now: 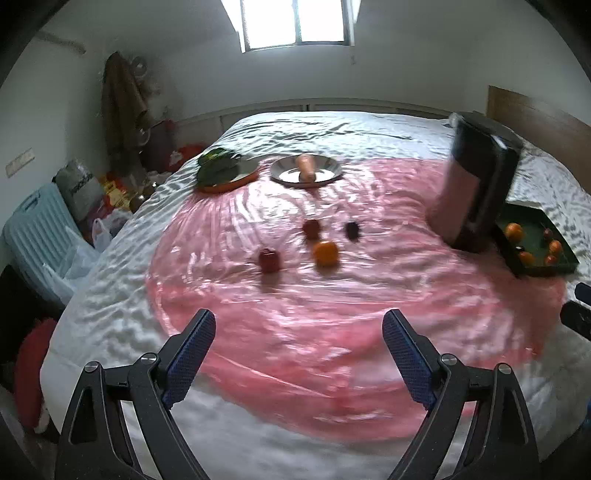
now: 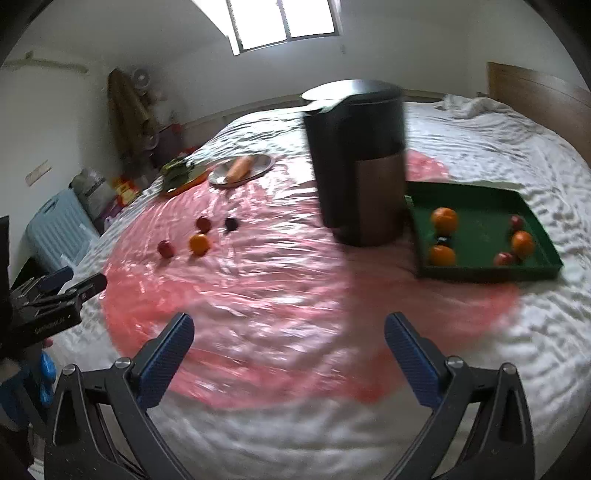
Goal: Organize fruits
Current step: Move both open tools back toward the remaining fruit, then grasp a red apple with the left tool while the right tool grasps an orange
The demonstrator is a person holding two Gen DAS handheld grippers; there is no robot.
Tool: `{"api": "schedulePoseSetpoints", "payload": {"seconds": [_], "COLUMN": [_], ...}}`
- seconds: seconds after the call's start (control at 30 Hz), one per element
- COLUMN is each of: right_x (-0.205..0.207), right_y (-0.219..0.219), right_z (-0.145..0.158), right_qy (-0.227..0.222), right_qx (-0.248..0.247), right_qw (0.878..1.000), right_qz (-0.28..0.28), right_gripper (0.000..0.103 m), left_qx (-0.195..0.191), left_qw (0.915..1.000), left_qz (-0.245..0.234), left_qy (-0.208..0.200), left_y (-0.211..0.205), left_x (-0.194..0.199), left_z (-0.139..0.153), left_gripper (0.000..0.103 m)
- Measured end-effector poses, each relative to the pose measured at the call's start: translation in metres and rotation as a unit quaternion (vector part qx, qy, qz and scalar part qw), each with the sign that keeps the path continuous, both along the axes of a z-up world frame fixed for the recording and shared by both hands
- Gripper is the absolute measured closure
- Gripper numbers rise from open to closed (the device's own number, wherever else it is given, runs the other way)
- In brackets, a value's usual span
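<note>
Bed point(image 1: 332, 133) under pink plastic sheet point(image 1: 295, 314), window point(image 1: 295, 22) behind, both grippers' jaws spread, empty.

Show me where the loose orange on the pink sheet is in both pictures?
Left wrist view: the orange sits near the middle, a bit above centre, right of a red fruit.
Right wrist view: the orange is left of centre, right of that red fruit.
Shared landmark: the metal plate holding a carrot, farther back on the bed.
</note>
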State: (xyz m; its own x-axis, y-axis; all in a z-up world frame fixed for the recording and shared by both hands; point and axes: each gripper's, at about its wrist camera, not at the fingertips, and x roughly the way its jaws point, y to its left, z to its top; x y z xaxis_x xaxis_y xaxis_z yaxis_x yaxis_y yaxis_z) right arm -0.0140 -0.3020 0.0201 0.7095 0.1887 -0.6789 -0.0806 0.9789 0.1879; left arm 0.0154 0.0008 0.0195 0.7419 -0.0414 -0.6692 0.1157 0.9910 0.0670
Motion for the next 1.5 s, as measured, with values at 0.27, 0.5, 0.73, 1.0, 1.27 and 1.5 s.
{"api": "schedulePoseSetpoints", "payload": {"seconds": [0.27, 0.5, 0.73, 1.0, 1.27, 1.5], "right_x": [0.042, 0.082, 0.127, 0.183, 0.223, 0.242], "right_y": [0.060, 0.108, 0.140, 0.153, 0.169, 0.180], "right_z": [-0.006, -0.014, -0.030, -0.053, -0.076, -0.091], "right_qy": [0.012, 0.018, 0.033, 0.058, 0.088, 0.099], "right_qx": [-0.019, -0.042, -0.045, -0.037, -0.031, -0.031], "right_qw": [0.997, 0.991, 0.986, 0.983, 0.977, 0.973], "right_qz": [0.068, 0.125, 0.157, 0.170, 0.192, 0.204], "right_gripper": [0.000, 0.000, 0.000, 0.000, 0.000, 0.000], "left_qx": [-0.014, -0.029, -0.033, -0.012, -0.002, -0.011], "left_qw": [0.9996, 0.9987, 0.9975, 0.9958, 0.9927, 0.9918], "left_qz": [0.017, -0.001, -0.017, -0.037, -0.059, -0.060], "left_qy": [0.019, 0.043, 0.060, 0.084, 0.105, 0.113], "left_y": [0.049, 0.066, 0.059, 0.046, 0.035, 0.035], "left_x": [0.034, 0.071, 0.110, 0.151, 0.174, 0.187], "left_z": [-0.016, -0.034, -0.048, -0.072, -0.092, -0.100], "left_gripper": [0.014, 0.015, 0.019, 0.032, 0.043, 0.047]}}
